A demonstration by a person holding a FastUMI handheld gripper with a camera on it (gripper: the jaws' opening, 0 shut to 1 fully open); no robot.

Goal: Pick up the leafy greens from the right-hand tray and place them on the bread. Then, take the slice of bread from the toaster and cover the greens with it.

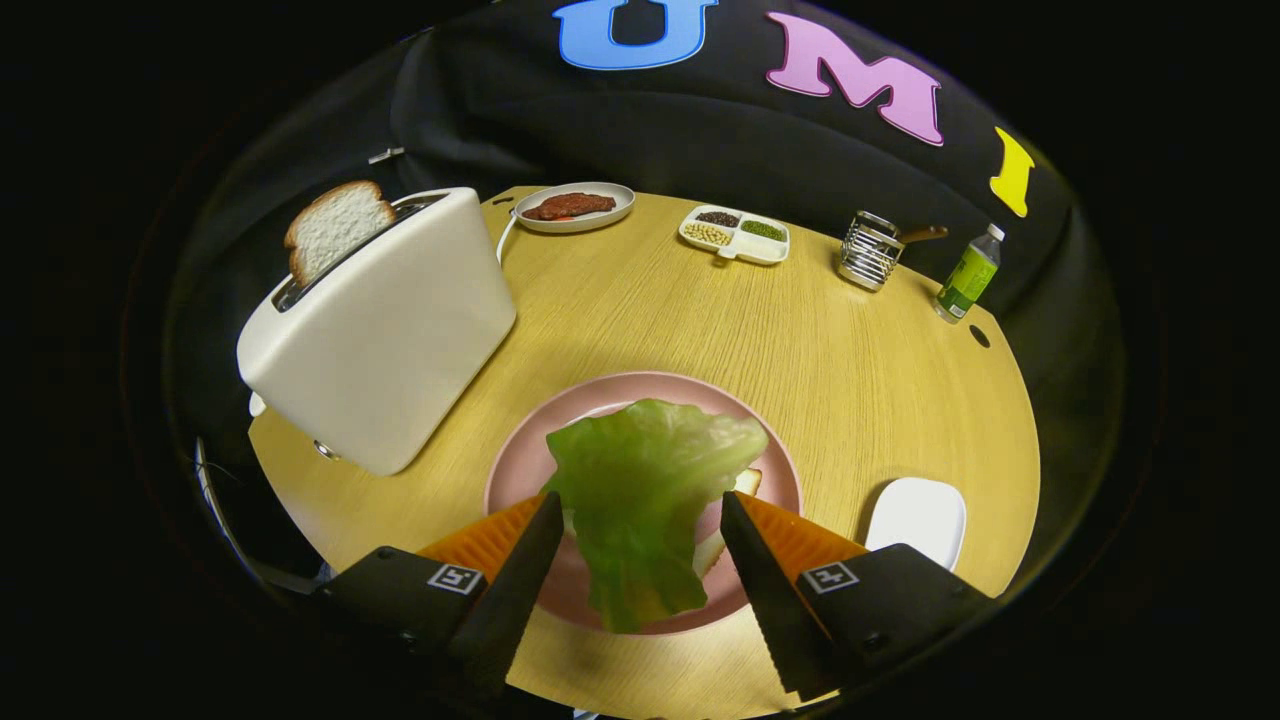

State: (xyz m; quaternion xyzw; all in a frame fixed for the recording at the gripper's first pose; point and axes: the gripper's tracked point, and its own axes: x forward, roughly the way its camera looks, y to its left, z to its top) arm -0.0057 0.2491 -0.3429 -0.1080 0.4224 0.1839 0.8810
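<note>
Tool (640, 515) fingers spread, leafy greens (645, 490) between them, over plate (520, 470)

A round, pale wooden table (700, 330) with fine grain stands brightly lit from above, while dark, creased black cloth (650, 130) hangs as the wall behind it.

Matt wood-grain table (860, 380), glossy smooth toaster (385, 330), wire metal rack (868, 250), plastic bottle (968, 273).
</note>
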